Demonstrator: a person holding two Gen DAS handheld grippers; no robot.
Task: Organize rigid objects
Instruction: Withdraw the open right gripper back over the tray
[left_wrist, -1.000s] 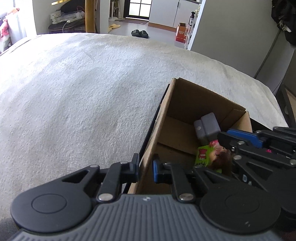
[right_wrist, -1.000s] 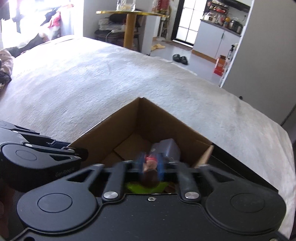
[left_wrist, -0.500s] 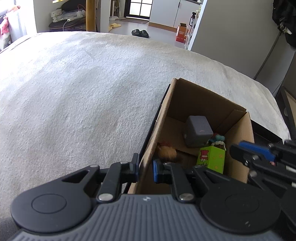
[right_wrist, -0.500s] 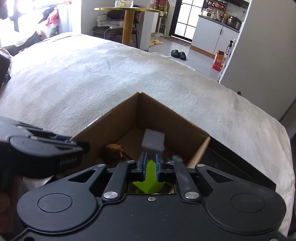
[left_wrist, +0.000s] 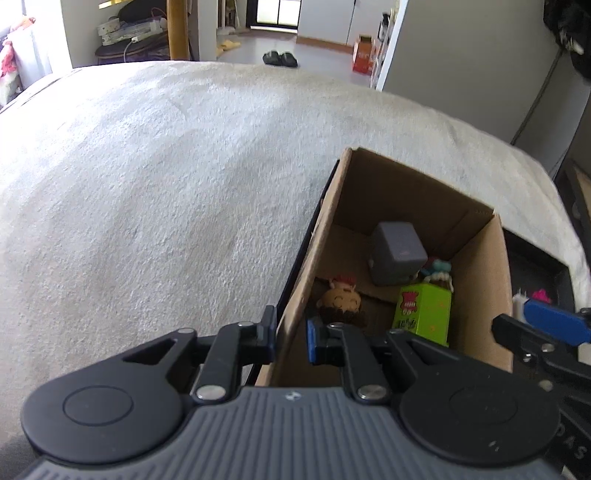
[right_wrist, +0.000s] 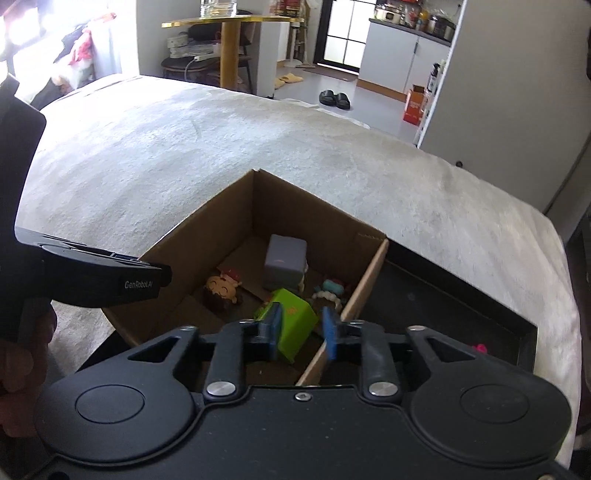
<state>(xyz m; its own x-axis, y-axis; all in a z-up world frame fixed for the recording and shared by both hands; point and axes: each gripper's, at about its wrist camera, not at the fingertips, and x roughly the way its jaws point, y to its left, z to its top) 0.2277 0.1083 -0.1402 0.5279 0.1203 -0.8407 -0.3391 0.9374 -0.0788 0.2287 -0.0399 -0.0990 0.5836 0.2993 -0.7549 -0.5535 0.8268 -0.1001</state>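
A cardboard box (left_wrist: 480, 266) is sitting on a white cover (left_wrist: 166, 184), which is probably spread over a bed, and it is holding the sorted things. A grey cube (left_wrist: 397, 256) is standing toward the far corner, a green carton (left_wrist: 423, 312) is standing in front of it, a small doll head (left_wrist: 338, 301) is lying face up near the left wall, and a pale beaded trinket (right_wrist: 330, 290) is lying against the right wall. The left gripper (left_wrist: 291, 338) is straddling the box's near left wall, one finger outside and one inside, with its jaws narrowly apart around the cardboard; whether they are pinching it is not clear. The right gripper (right_wrist: 301, 334) is hanging over the box's near right wall with its jaws apart and nothing between them, the green carton showing in the gap below. A black tray (right_wrist: 461, 306) is lying just beside the box on the right, with a pink thing (right_wrist: 479, 348) in it. Black slippers (right_wrist: 334, 99) are sitting on the floor beyond.
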